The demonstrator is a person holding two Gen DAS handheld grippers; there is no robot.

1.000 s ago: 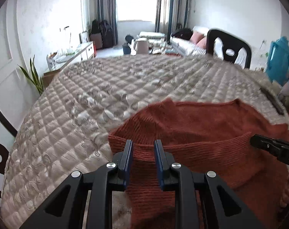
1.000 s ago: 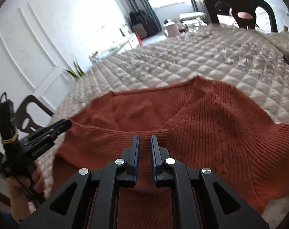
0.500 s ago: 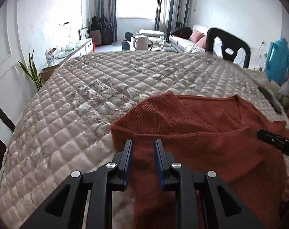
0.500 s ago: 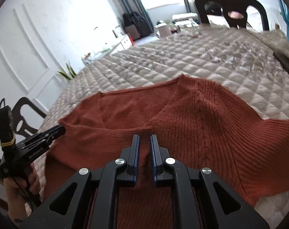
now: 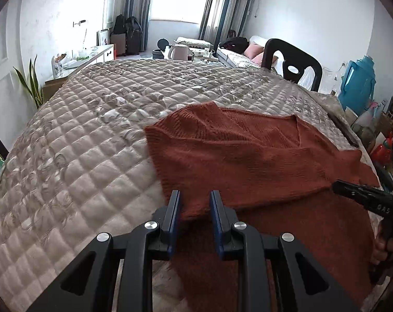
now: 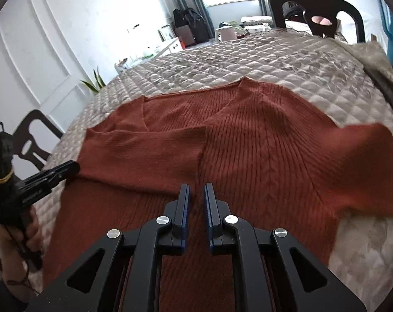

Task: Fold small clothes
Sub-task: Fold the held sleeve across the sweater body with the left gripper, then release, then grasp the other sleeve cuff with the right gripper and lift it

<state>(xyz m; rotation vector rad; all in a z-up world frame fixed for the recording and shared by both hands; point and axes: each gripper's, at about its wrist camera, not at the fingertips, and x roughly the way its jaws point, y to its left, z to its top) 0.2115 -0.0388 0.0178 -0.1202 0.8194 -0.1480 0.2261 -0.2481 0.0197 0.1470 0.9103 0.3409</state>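
One rust-red ribbed knit sweater [image 6: 248, 140] lies flat on the quilted, diamond-stitched beige bed cover [image 5: 92, 135], its left sleeve folded across the chest and its right sleeve spread out to the side. The left tool [image 5: 195, 202] hovers with jaws parted over the folded sleeve's edge, holding nothing. The right tool [image 6: 196, 195] hovers with a narrow gap above the sweater's lower body. The hem is hidden behind both tools.
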